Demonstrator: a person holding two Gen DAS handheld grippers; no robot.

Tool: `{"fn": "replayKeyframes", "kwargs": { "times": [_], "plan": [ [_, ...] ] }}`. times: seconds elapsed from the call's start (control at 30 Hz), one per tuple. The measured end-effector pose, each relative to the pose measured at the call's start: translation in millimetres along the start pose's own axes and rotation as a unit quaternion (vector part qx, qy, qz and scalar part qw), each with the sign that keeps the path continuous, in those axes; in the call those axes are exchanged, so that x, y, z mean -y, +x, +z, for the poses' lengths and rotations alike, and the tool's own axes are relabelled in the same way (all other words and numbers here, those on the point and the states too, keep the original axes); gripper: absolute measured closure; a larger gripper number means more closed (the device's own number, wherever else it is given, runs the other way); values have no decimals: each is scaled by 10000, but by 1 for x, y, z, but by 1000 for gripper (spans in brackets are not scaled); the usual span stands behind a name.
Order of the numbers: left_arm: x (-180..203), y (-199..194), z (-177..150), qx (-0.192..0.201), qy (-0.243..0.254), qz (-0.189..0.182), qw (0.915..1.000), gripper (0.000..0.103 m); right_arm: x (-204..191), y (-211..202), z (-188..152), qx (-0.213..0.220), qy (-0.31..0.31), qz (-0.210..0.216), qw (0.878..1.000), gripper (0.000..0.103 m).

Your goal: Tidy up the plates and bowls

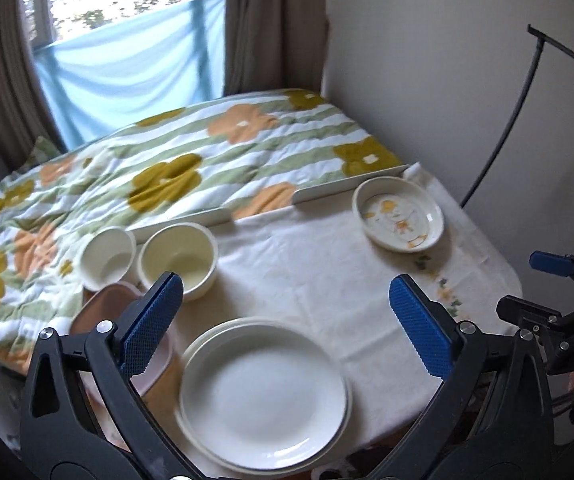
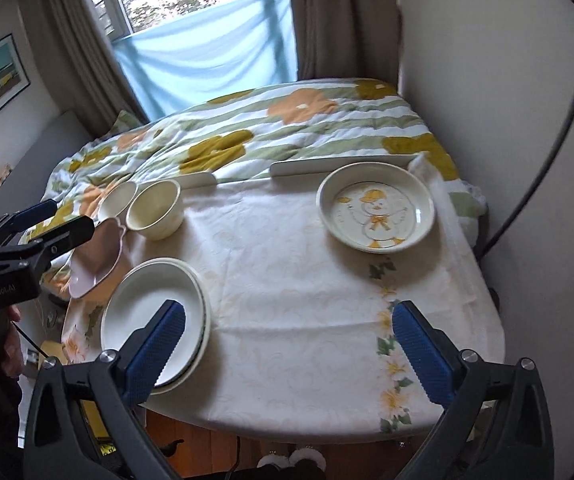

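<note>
My left hand-held gripper (image 1: 287,308) stands wide with nothing between its blue pads, and my right hand-held gripper (image 2: 289,334) is equally wide and empty, both hanging above the desk (image 2: 287,280) with its pale floral cloth. In the left wrist view the stack of plain white round ceramic plates (image 1: 265,392) sits at six o'clock near the desk's front edge, nested flat, which I take as plates already gathered into one pile. At ten o'clock the cream ribbed bowl (image 1: 179,260) and the smaller white bowl (image 1: 107,258) stand just beside each other, grouped as bowls, with the pink scalloped dish (image 1: 103,308) near them at the edge. The shallow cream plate with the yellow duck picture (image 1: 399,214) lies well apart at one o'clock; I judge it awaits joining the stack.
</note>
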State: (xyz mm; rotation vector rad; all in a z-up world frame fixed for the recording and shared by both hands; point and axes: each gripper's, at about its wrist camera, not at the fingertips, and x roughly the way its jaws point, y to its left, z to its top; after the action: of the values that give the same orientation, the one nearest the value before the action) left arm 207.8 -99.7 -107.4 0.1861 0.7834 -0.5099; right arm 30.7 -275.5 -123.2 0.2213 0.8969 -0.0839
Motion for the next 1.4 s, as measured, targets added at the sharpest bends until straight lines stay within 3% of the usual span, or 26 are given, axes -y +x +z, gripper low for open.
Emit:
{"fn": "replayKeyframes", "kwargs": {
  "times": [0.13,0.3,0.4,0.5,0.57,0.6,0.67,0.83,0.93,1.17,1.27,1.4],
  "plan": [
    [28,26,47,-43,313,-663,9973,0,33,-20,10,267,351,-392,9983,0],
    [52,83,94,-387,423,-1283,9901,0,81,-2,26,285,1252,-66,9917,0],
    [67,135,112,-787,333,-1698,9818,0,103,29,29,106,1671,-97,9858,0],
    [78,186,116,-1222,329,-1760,9762,2,124,62,30,-2,2180,177,9758,0],
    [85,222,117,-1467,452,-1719,9731,10,137,87,29,-78,2463,316,9686,3],
    [88,242,117,-1625,496,-1702,9706,15,143,97,30,-147,2543,351,9664,12],
    [90,279,114,-1991,483,-1670,9644,36,151,122,32,-356,2680,408,9619,28],
    [94,348,101,-2590,450,-1649,9506,52,164,168,36,-617,2864,463,9550,45],
    [94,370,96,-2727,490,-1615,9472,57,168,185,37,-714,2965,538,9508,47],
    [94,388,95,-2760,535,-1608,9461,85,175,208,40,-768,3155,517,9444,76],
    [93,388,97,-2747,531,-1580,9470,86,177,213,43,-796,3149,513,9444,85],
    [94,386,97,-2720,583,-1528,9483,86,176,214,45,-850,3078,464,9465,86]
  ]
}}
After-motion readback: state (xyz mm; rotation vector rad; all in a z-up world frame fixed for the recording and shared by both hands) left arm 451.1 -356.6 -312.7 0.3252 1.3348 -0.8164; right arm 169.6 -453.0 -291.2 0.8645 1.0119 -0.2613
